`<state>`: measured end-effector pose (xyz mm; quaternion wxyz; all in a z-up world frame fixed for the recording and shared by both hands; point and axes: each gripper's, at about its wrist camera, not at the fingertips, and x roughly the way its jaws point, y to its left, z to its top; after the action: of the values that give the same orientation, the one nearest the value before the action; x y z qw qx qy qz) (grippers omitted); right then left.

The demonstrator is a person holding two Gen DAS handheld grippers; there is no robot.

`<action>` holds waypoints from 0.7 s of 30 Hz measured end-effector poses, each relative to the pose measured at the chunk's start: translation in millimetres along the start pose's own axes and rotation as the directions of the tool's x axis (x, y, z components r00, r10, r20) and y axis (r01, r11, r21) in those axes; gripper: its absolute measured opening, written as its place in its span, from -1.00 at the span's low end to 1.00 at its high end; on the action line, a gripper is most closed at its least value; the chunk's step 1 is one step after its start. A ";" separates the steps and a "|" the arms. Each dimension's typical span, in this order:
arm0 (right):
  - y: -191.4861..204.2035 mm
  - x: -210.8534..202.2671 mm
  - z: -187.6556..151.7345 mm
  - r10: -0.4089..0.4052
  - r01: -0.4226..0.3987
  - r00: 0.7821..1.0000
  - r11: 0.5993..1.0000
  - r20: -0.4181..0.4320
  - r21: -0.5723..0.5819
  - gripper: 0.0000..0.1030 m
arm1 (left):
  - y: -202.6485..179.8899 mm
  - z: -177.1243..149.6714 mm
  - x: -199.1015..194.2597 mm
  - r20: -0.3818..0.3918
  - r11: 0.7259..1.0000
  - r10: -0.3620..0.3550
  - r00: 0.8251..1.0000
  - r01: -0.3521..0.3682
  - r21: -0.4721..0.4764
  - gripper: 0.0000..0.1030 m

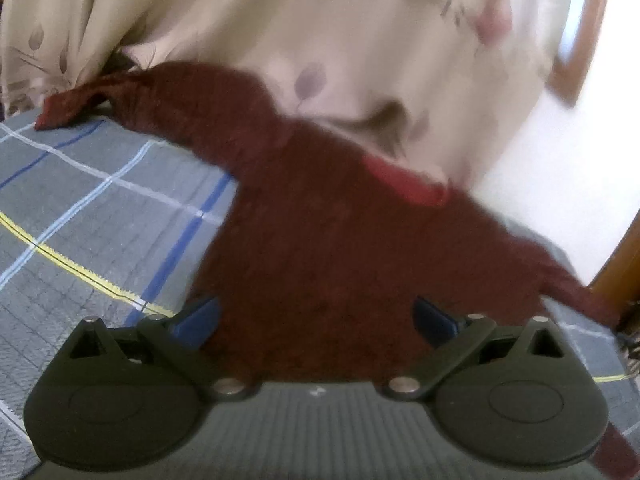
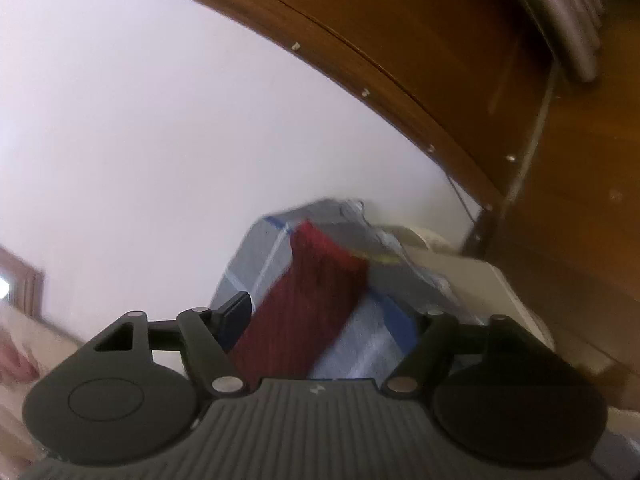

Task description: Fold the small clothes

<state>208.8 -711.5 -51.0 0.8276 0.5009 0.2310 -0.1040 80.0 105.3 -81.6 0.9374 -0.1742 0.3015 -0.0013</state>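
A dark red sweater point(image 1: 320, 232) lies spread on a grey plaid bedspread point(image 1: 92, 216), one sleeve reaching to ten o'clock, the other to four o'clock, its collar toward one o'clock near a beige floral curtain point(image 1: 248, 20). The left hand-held gripper point(image 1: 316, 320) is spread wide over the sweater's hem, gripping nothing. In the right wrist view, a sleeve point(image 2: 308, 308) runs toward twelve o'clock between the wide-open fingers of the right hand-held gripper point(image 2: 332, 320); contact cannot be told. A brown door point(image 2: 540, 128) stands at two o'clock.
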 end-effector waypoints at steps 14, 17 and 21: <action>85.8 43.6 -13.9 0.014 0.007 0.997 0.959 0.072 -0.283 -0.73 | 19.4 24.6 -18.1 0.081 0.996 -0.025 0.996 0.031 -0.078 1.00; 155.9 42.1 -43.1 0.144 -0.127 0.989 0.919 0.018 -0.374 -0.73 | 23.4 29.7 -26.5 0.104 0.997 -0.032 0.994 0.039 -0.073 1.00; 254.9 51.7 -104.6 0.304 -0.308 0.949 0.840 -0.082 -0.446 -0.73 | 27.4 27.5 -32.9 0.111 0.995 -0.062 0.992 0.070 -0.073 1.00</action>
<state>327.6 -495.2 82.0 0.9263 0.3249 0.1694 0.0882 65.8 143.5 -51.2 0.9445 -0.2197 0.2441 -0.0114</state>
